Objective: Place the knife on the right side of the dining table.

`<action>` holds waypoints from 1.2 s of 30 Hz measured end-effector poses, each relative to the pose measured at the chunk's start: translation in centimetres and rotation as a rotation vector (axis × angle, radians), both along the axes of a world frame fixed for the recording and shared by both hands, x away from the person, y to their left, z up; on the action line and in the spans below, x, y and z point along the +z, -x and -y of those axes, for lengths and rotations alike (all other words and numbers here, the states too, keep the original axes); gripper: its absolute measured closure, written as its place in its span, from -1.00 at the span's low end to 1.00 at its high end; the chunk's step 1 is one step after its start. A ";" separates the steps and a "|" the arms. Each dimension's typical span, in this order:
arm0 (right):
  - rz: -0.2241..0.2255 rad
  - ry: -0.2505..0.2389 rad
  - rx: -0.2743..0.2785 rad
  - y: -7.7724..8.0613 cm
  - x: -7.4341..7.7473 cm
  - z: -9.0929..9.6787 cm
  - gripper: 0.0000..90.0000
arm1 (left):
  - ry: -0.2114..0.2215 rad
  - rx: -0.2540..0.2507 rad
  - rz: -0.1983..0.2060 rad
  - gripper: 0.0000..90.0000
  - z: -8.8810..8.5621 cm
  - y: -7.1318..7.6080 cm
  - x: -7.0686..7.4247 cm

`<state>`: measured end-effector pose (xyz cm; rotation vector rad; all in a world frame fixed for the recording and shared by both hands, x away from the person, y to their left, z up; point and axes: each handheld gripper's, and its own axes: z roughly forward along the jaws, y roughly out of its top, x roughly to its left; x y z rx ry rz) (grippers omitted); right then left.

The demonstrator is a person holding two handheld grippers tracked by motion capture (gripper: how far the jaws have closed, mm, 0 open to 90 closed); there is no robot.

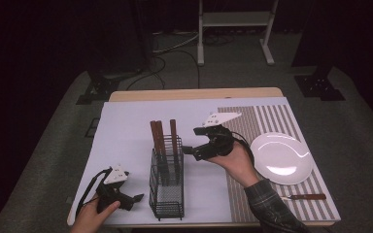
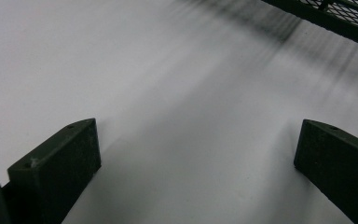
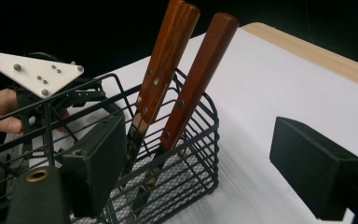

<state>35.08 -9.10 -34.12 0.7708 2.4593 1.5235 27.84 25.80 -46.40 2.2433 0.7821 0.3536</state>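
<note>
A black wire caddy (image 1: pixel 166 180) stands mid-table on the white mat (image 1: pixel 126 131) and holds three wooden-handled utensils (image 1: pixel 159 137) upright. My right gripper (image 1: pixel 190 141) hovers open just right of the caddy's top, nothing between its jaws. In the right gripper view the right gripper (image 3: pixel 200 163) has one jaw at the caddy (image 3: pixel 177 154) and two of the handles (image 3: pixel 168 60) lean right beside it. My left gripper (image 1: pixel 133 201) rests open near the mat's front-left, left of the caddy. The left gripper (image 2: pixel 196 154) has bare white mat (image 2: pixel 144 70) between its jaws.
A striped placemat (image 1: pixel 272 119) lies on the right with a white plate (image 1: pixel 281 158) on it. One more wooden-handled utensil (image 1: pixel 307 196) lies at the placemat's front edge. The caddy's corner (image 2: pixel 349 18) edges into the left gripper view. Dark floor and stands surround the table.
</note>
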 end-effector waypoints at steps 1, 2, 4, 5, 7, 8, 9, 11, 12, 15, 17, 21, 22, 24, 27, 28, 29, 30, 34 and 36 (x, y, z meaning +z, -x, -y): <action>-0.002 -0.005 -0.002 -0.2 0.0 -0.2 -0.62 | 0.000 0.000 0.000 -1.00 0.0 0.0 0.0; -0.006 -0.009 -0.002 -0.3 0.1 -0.3 -0.62 | 0.000 0.000 0.000 -1.00 0.0 0.0 0.0; -0.006 -0.012 -0.003 -0.5 0.2 -0.6 -0.60 | 0.000 0.001 0.001 -1.00 0.0 0.0 0.0; -0.007 -0.015 -0.001 -0.6 0.3 -0.7 -0.57 | 0.001 0.001 0.001 -1.00 0.0 0.0 0.0; -0.003 -0.021 0.001 -0.9 0.4 -0.9 -0.54 | 0.001 0.001 0.001 -1.00 0.0 0.0 0.0; -0.003 -0.021 0.001 -0.9 0.4 -0.9 -0.54 | 0.001 0.001 0.001 -1.00 0.0 0.0 0.0; -0.006 -0.033 0.001 -1.2 0.6 -1.1 -0.51 | 0.003 0.002 0.001 -1.00 0.0 0.0 0.0; -0.009 -0.045 0.001 -1.6 0.7 -1.3 -0.49 | 0.002 0.001 0.001 -1.00 0.0 0.0 0.0; -0.009 -0.047 0.004 -1.7 0.8 -1.4 -0.48 | 0.002 0.001 0.001 -1.00 0.0 0.0 0.0; -0.001 -0.058 0.005 -2.1 0.9 -1.8 -0.41 | 0.001 0.001 0.001 -1.00 0.0 0.0 0.0; -0.003 -0.058 0.007 -2.4 1.0 -2.0 -0.35 | 0.001 0.001 0.002 -1.00 0.0 0.0 0.0; -0.003 -0.066 0.006 -3.0 1.1 -2.4 -0.23 | 0.002 0.001 0.001 -1.00 0.0 0.0 0.0; -0.003 -0.069 0.006 -3.1 1.1 -2.5 -0.19 | 0.002 0.001 0.001 -1.00 0.0 0.0 0.0; -0.004 -0.074 0.006 -3.4 1.1 -2.7 -0.13 | 0.001 0.001 0.001 -1.00 0.0 0.0 0.0; -0.013 -0.079 0.009 -3.9 1.1 -3.0 -0.07 | 0.002 0.001 0.001 -1.00 0.0 0.0 0.0; -0.015 -0.078 0.010 -4.1 1.1 -3.1 -0.06 | 0.001 0.001 0.001 -1.00 0.0 0.0 0.0; -0.017 -0.077 0.012 -4.2 1.1 -3.2 -0.04 | 0.002 0.001 0.001 -1.00 0.0 0.0 0.0; -0.016 -0.079 0.014 -4.3 1.0 -3.3 -0.02 | 0.002 0.001 0.001 -1.00 0.0 0.0 0.0; -0.024 -0.085 0.019 -4.6 1.0 -3.8 0.07 | 0.000 0.000 0.001 -1.00 0.0 0.0 0.0; -0.030 -0.088 0.020 -4.7 1.0 -3.9 0.15 | -0.001 0.000 0.001 -1.00 0.0 0.0 0.0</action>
